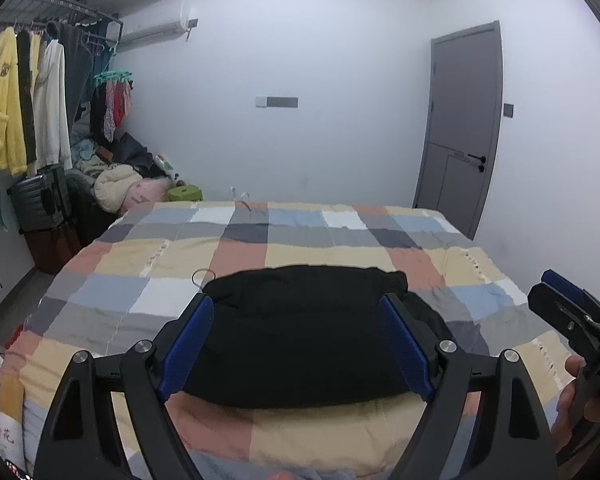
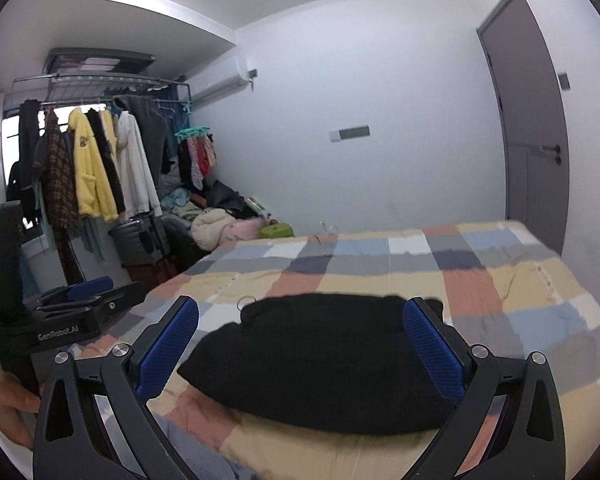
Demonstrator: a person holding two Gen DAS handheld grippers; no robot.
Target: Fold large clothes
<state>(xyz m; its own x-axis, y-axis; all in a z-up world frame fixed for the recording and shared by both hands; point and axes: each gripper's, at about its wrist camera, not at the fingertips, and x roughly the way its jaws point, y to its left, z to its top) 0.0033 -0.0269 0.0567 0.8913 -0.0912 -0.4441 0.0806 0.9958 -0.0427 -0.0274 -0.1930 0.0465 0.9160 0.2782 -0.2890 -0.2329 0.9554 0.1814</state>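
One black garment (image 1: 300, 336), already folded into a compact bundle, is being observed lying on the checked bedspread (image 1: 340, 252) near the bed's near edge, roughly midway along it. Two grippers are being held above that edge: the left gripper (image 1: 298, 350) and the right gripper (image 2: 300, 350), each with jaws standing wide and nothing being gripped between the blue pads. One thin ring-shaped item (image 1: 202, 275) is being noted just beside the bundle's far left corner. One loaded clothes rack (image 2: 100, 152) and one suitcase (image 2: 134, 240) are crowding the bed's left side. The far half of the bedspread is being left bare; one grey door (image 1: 460, 120) is standing beyond the far right corner.
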